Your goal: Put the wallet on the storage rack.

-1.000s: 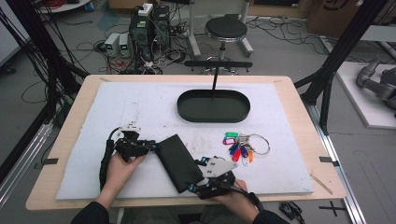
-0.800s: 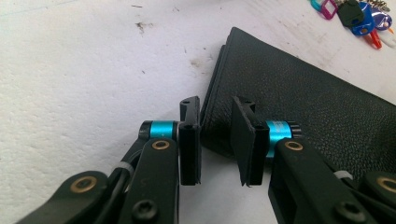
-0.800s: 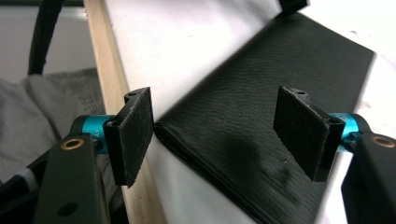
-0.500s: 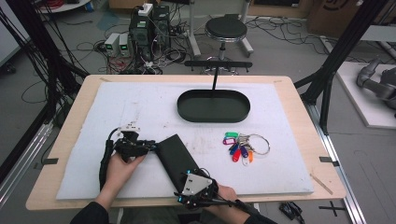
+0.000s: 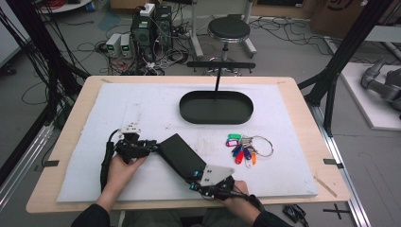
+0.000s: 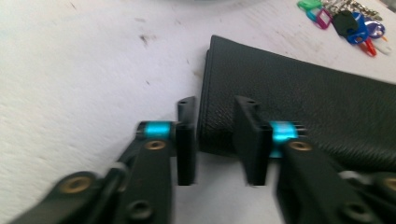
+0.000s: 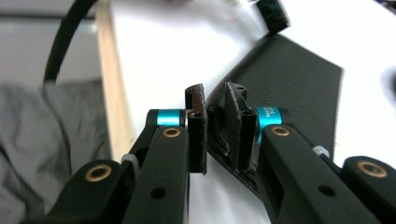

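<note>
Shifted nearer, right hand-held gripper [image 5: 198, 177] clamps the diagonal wallet's [image 5: 182, 155] near end; left [image 5: 150, 146] gapes.

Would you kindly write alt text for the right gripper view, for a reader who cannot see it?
The right gripper has its two black jaws closed on the raised near edge of a black leather wallet, which stretches away over the white table mat. The table's wooden edge runs along the left.

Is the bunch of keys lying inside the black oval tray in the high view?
No, the bunch of keys lies on the white mat in front of the black oval tray, apart from it.
</note>
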{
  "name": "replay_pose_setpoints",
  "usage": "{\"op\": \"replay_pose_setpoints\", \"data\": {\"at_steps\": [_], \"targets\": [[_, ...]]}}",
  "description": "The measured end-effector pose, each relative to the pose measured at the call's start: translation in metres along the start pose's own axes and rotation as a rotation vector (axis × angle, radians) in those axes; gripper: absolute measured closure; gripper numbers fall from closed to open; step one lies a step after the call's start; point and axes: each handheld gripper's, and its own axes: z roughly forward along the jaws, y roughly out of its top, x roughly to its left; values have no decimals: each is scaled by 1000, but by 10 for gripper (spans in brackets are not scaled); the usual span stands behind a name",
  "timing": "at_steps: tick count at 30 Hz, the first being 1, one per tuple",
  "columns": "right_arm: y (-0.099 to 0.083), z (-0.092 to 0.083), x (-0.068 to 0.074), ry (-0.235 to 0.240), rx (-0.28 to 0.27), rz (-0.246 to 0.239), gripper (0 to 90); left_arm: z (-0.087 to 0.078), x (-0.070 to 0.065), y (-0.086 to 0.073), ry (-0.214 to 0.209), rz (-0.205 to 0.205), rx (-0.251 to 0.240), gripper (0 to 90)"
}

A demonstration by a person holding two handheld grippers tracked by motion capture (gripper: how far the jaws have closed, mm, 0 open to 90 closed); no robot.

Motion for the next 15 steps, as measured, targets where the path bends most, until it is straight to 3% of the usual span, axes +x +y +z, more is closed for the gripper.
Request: {"op": "replay_pose_setpoints", "data": {"at_steps": [2,4,8,9,10,12,15], "targets": [[-2,-7,-11,-6,-33,66,811,-2,0,2,4,40,-23,536],[-4,-16,-23,-10,-72,141,813,-5,-1,3,-7,86,-61,506],[-12,-31,-45,-20,-152,289,821,-7,-8,4,-1,239,-89,455],[-14,-34,-50,-22,-164,310,821,-7,-8,4,-1,239,-89,450],[-16,-38,-55,-29,-172,335,821,-4,-15,6,23,346,-98,445],[-18,-41,-61,-37,-180,363,821,-2,-19,10,38,397,-95,444],[-23,-46,-70,-45,-192,407,820,3,-22,19,8,418,-121,433]]}}
